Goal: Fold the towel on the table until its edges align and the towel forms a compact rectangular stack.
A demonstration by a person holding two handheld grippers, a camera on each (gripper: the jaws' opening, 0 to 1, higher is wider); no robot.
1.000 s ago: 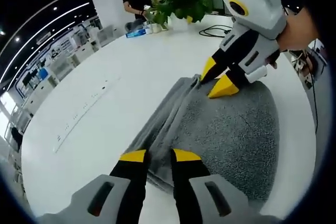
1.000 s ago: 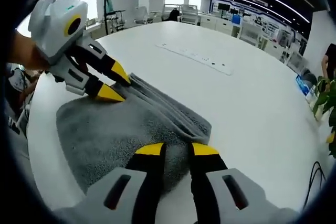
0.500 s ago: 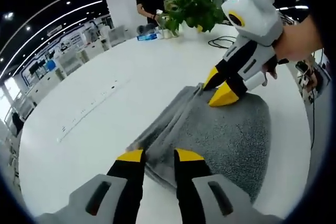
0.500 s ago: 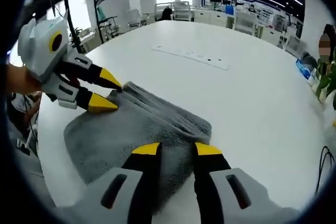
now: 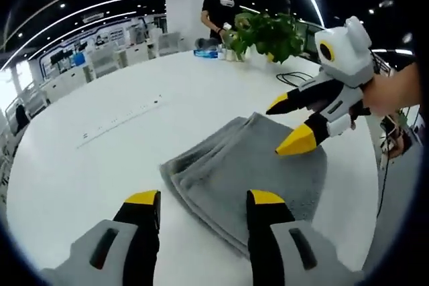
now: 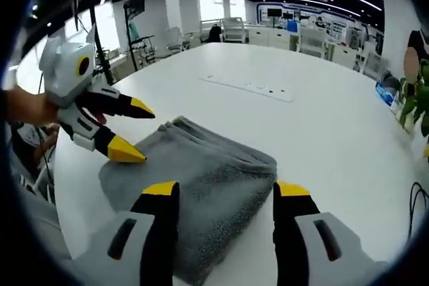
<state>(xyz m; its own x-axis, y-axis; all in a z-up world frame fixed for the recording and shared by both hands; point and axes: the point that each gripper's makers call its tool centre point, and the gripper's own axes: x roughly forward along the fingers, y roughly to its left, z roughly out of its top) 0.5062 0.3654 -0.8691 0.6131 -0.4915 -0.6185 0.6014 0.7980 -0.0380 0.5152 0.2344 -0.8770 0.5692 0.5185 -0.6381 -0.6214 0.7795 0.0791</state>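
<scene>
A: We log the towel [image 5: 241,172] first. It lies flat on the white table [image 5: 100,159], folded into a grey stack of layers, with nothing gripping it.

B: Agreed. In the right gripper view the towel [image 6: 201,172] sits just ahead of our right gripper [image 6: 226,195], between its two jaws' lines, long axis running away toward the left gripper [image 6: 127,132].

A: Jaws on both?

B: Both spread wide and empty. In the left gripper view the left gripper [image 5: 201,202] hangs over the stacked fold edges at the near corner; the right gripper [image 5: 287,125] hovers above the far end, tips clear of the cloth.

A: So each gripper holds one end of the long axis. Neither is plainly nearer.

B: We judge the edges roughly aligned, the near corner slightly fanned. Any further fold would bring one short end over the other.

A: Potted plant [image 5: 268,28] and a person [image 5: 218,5] stand well apart, at the far rim.
</scene>
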